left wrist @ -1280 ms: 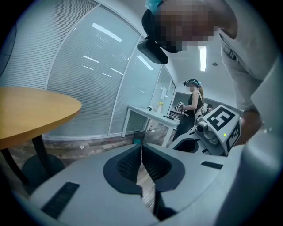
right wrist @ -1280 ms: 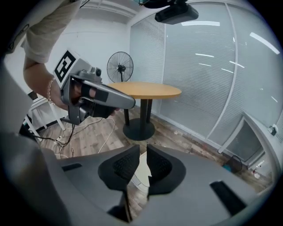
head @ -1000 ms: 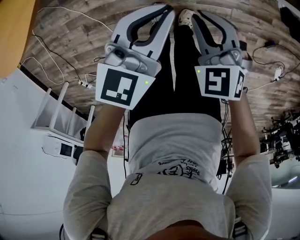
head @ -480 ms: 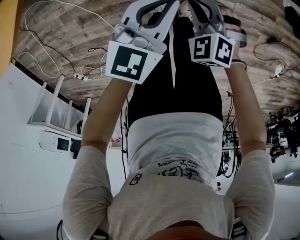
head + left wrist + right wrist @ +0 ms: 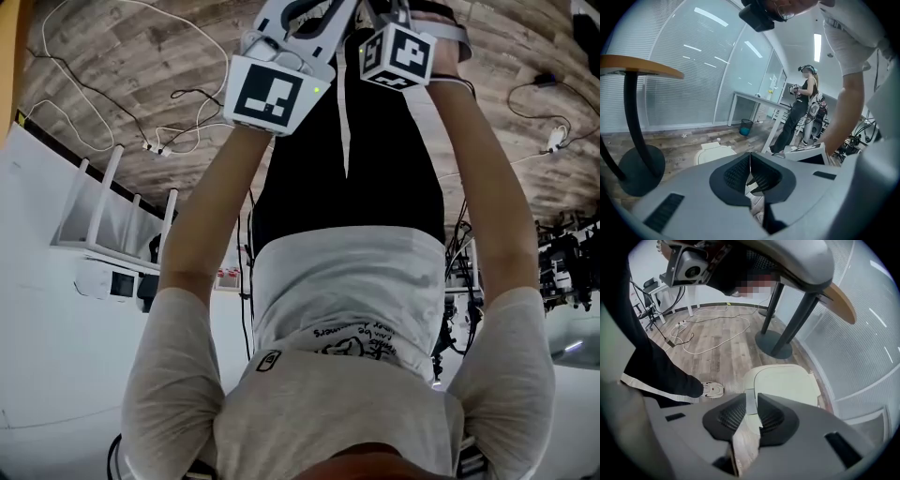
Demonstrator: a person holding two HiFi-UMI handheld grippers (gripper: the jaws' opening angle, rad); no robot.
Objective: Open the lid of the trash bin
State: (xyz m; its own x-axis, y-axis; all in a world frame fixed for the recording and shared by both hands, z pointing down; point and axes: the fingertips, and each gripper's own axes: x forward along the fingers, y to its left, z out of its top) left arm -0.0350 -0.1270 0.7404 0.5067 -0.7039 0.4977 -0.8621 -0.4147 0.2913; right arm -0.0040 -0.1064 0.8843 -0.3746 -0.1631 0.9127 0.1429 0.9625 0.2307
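Observation:
The trash bin [image 5: 785, 383] is a low cream-white bin with a shut lid, standing on the wood floor. In the right gripper view it lies just beyond my right gripper [image 5: 752, 401]. That gripper points steeply down at the lid's near edge, and its jaws are opening with a narrow gap and nothing between them. In the left gripper view the same bin [image 5: 714, 151] shows past my left gripper [image 5: 750, 157], whose tips meet, empty. The head view shows only the two marker cubes, left [image 5: 275, 94] and right [image 5: 398, 54], at the top edge.
A round orange-topped table on a black pedestal base [image 5: 774, 344] stands right behind the bin. Cables [image 5: 712, 333] run over the floor. My shoe [image 5: 711, 389] is beside the bin. Another person [image 5: 794, 117] stands by a white table [image 5: 754, 101], near a small blue basket [image 5: 746, 126].
Both grippers have sunk toward the floor, sliding up to the head view's top edge. The right gripper's cube has rolled and now shows a different face.

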